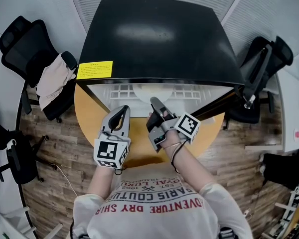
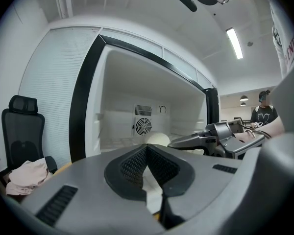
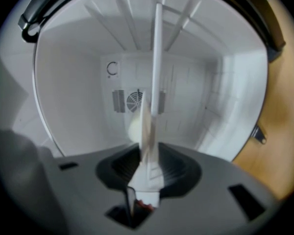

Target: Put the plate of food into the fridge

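Note:
A black fridge (image 1: 159,39) stands open on a round wooden table (image 1: 89,118). Its white inside faces me. The white plate (image 1: 154,91) lies on the fridge shelf (image 1: 119,91). In the right gripper view the plate (image 3: 148,146) shows edge-on, with a pale round piece of food (image 3: 135,127) on it. My right gripper (image 1: 155,102) reaches into the fridge mouth, rolled onto its side. It is open, and the plate's rim lies loosely between the jaws. My left gripper (image 1: 123,109) hovers just outside the opening, shut and empty. From there the food (image 2: 158,139) shows deep inside.
Black office chairs stand at the left (image 1: 25,49) and right (image 1: 264,63); the left one carries a pale cloth (image 1: 55,78). A yellow label (image 1: 94,69) sits on the fridge top. A fan grille (image 2: 143,126) marks the fridge's back wall. A person (image 2: 264,112) stands far off.

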Demonstrator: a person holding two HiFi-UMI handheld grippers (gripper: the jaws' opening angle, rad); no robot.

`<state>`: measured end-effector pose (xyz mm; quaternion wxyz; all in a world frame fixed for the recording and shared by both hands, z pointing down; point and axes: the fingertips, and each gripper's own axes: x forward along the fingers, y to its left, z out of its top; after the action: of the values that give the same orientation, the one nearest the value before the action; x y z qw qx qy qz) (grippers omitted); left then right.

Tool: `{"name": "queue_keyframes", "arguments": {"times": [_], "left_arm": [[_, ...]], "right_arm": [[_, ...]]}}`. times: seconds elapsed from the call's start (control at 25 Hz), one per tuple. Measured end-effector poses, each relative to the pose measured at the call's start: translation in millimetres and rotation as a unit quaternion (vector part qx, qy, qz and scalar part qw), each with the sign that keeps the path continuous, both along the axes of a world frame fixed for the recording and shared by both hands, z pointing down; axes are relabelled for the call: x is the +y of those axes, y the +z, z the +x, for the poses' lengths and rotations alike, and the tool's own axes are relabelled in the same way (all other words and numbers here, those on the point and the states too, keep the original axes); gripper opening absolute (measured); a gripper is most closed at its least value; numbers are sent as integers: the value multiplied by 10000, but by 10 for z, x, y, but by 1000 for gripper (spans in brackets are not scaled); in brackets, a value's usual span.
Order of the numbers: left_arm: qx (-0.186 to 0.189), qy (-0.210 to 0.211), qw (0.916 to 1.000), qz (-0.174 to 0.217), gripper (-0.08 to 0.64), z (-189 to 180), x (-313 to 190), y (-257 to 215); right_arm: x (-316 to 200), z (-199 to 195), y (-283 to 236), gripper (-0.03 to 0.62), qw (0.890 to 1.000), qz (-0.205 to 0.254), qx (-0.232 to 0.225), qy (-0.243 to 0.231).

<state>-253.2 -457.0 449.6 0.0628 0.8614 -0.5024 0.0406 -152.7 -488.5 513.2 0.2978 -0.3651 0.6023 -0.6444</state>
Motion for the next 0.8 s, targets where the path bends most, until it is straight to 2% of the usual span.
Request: {"name": "queue_keyframes", "arguments": {"times": [0.2,0.4,0.6,0.64,0.72,0.8], "left_arm": [[25,29,10000,-8,25,-13,13,4],[10,84,10000,-29,25,-24,25,20],[-7,167,9999,-39,25,-19,71,36],[-17,180,9998,-37,25,-12,81,38],[-23,179,9998,-53,25,3,110,47],[5,146,9999,-86,25,15,154,56]], "right_arm": [[0,-14,-25,130,10000,80,51,0],[73,-94,-90,130,9975,427,539,-172],[274,-235,-125,133,9952,626,546,-517],[321,-246,-130,121,9944,683,560,-579],[411,-222,-113,50,9924,747,726,-654],[493,-165,-88,38,9904,728,960,-673]]}}
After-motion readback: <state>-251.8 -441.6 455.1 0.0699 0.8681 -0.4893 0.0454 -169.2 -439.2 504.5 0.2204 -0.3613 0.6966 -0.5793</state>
